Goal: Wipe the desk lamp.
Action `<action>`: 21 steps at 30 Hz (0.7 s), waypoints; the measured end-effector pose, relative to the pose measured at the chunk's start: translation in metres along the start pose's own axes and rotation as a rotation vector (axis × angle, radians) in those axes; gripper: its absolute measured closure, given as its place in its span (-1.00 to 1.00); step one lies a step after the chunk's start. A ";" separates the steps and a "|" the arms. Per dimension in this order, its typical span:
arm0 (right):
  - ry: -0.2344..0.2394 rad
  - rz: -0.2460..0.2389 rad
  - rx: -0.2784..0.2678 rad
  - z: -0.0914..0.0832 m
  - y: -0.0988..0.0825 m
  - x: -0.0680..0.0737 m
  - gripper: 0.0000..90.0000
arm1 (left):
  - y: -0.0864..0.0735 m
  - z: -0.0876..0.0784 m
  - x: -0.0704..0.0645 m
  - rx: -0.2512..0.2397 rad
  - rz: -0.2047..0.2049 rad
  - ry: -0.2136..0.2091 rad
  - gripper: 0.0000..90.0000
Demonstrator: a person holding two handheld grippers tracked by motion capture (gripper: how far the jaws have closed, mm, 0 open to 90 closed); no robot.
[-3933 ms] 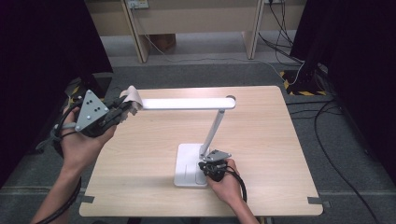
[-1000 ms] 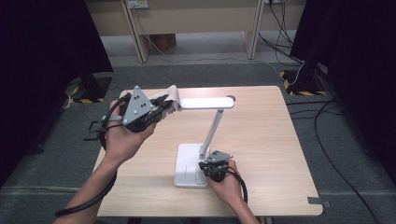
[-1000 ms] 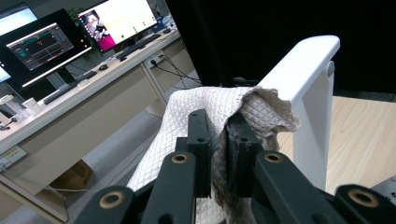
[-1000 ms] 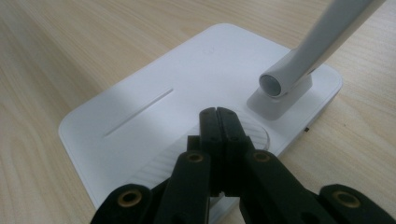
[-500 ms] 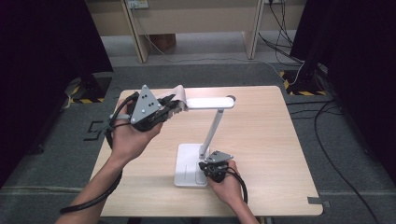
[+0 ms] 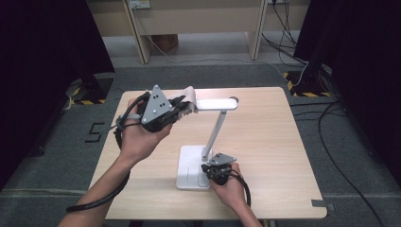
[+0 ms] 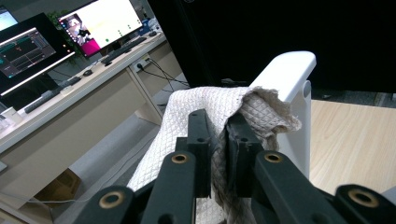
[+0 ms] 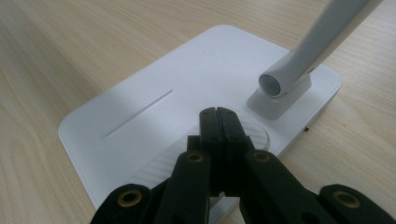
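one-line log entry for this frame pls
left gripper: shut on cloth, cloth against lamp head | right gripper: shut, tips pressing on lamp base | table: lamp upright

The left gripper (image 7: 218, 140) is pinching a quilted beige cloth (image 7: 205, 107) between its two black jaws, and the cloth is draping over the end of the white lamp head (image 7: 289, 70). The fabric is bunching with a frayed edge beside the right jaw. A wooden tabletop (image 7: 355, 135) is showing at the right. Behind, monitors (image 7: 70, 32) are glowing on a long desk (image 7: 70, 102), with a dark curtain (image 7: 261, 28) hanging beyond.
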State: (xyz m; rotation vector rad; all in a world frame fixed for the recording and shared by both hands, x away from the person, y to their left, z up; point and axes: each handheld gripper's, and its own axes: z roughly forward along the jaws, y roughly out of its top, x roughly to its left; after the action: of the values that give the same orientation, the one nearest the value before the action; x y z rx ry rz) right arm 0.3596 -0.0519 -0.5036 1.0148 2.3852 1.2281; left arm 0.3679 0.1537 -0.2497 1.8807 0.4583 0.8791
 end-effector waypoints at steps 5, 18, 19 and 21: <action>0.000 0.000 -0.001 0.000 0.000 0.000 1.00 | 0.003 0.004 -0.004 -0.002 0.002 -0.008 0.81; 0.000 0.000 -0.003 0.000 0.000 0.000 1.00 | 0.009 0.014 -0.011 -0.006 0.004 -0.028 0.81; 0.000 0.000 -0.003 0.000 0.000 0.000 1.00 | 0.009 0.014 -0.011 -0.006 0.004 -0.028 0.81; -0.002 -0.001 -0.003 0.000 -0.001 0.000 1.00 | 0.010 0.016 -0.012 -0.007 0.006 -0.031 0.81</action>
State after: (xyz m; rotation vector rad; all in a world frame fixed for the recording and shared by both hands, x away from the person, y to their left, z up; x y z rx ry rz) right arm 0.3591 -0.0520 -0.5040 1.0131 2.3820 1.2295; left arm 0.3709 0.1318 -0.2495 1.8882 0.4303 0.8528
